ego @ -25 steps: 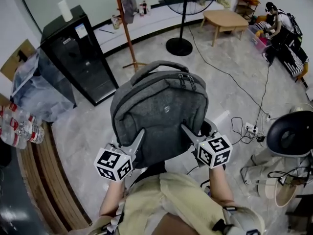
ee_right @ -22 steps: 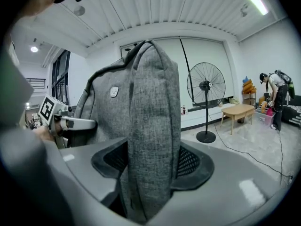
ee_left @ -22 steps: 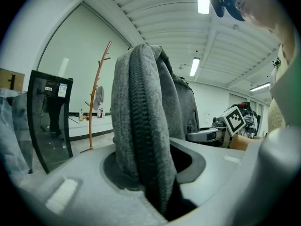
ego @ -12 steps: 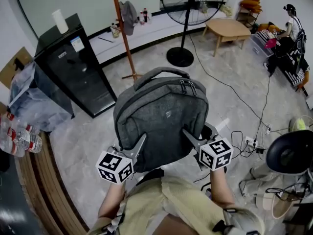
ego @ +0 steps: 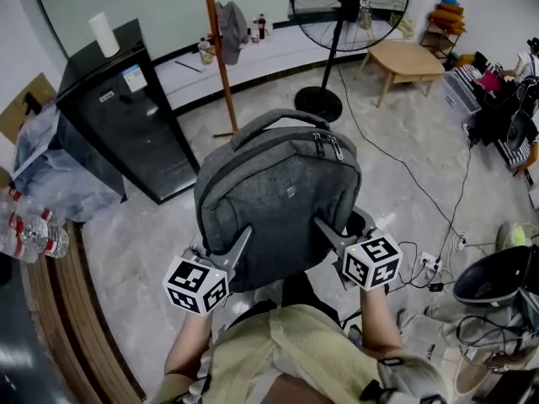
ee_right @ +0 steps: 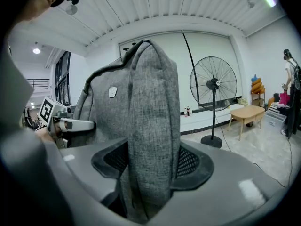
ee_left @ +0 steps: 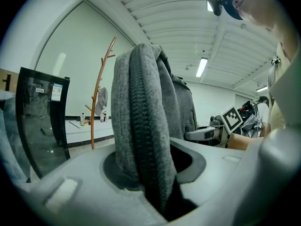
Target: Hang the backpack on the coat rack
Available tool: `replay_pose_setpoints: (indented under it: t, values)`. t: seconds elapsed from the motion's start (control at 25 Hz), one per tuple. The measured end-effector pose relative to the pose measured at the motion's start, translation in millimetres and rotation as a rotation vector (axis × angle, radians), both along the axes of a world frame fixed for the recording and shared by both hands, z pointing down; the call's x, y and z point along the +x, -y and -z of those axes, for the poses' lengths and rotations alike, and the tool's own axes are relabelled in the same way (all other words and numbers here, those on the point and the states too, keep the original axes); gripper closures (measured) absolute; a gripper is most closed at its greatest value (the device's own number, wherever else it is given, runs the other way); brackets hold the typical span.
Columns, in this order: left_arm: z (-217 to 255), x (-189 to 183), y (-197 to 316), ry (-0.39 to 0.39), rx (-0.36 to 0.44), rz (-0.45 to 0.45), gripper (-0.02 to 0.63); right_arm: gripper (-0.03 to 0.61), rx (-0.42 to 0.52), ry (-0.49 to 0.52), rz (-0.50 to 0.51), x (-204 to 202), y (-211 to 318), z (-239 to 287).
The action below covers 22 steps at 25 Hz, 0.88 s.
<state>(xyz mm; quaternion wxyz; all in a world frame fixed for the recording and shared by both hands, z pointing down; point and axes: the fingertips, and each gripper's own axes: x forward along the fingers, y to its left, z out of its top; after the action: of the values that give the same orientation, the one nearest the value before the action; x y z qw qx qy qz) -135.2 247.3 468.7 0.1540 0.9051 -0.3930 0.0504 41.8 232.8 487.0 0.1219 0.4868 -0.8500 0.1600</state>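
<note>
Fingers (ee_left: 80, 187) of the left gripper (ego: 239, 244): nearly together, pinching a thin, zip-edged fold of the backpack (ego: 278, 188) on its lower left side. Fingers (ee_right: 225, 171) of the right gripper (ego: 325, 228): set wider, closed on a thicker fold of grey fabric on the lower right side. Pads press into cloth on both sides, and neither grip has altered over the last second.

Backpack: held up off the floor in front of the person, front panel towards the head camera. Top handle (ego: 271, 121) leads, free and unhooked.

Change noted: the bag sits at the same spot in the head view as a second ago, but the room has slid past it. The floor fan (ego: 345, 23) and its base have drifted right and lower in the picture. The foot of the coat rack (ego: 221, 53) also shows lower.

Reading: the person is walking the bag across the floor towards the wall side where the rack stands. The rack is well apart from the bag as yet, beyond the top handle and a little left.

Judgement: carry phase, hanging not begun. The handle will need lifting to a branch, and the left gripper view shows the branches high on the pole.

Count:
- grippers: 2
- backpacks: 1
- coat racks: 1, with 1 grey garment (ego: 232, 25) already on it
- fans: 1
- black cabinets (ego: 126, 116): 1, with 1 white roll (ego: 106, 34) on top
</note>
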Motion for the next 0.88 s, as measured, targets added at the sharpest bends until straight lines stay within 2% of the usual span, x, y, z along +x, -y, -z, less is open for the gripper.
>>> replay_pose_setpoints:
  t: [0.36, 0.88]
  values:
    - [-4.2, 6.3, 67.9, 0.006, -0.010, 0.123, 0.482, 0.311, 0.007, 0.004, 0.083, 4.1, 85.7, -2.7]
    - [-13.1, 40.1, 154.0, -0.011, -0.045, 0.219, 0.483, 0.311, -0.021, 0.005, 0.178, 34.5, 187.4, -7.2]
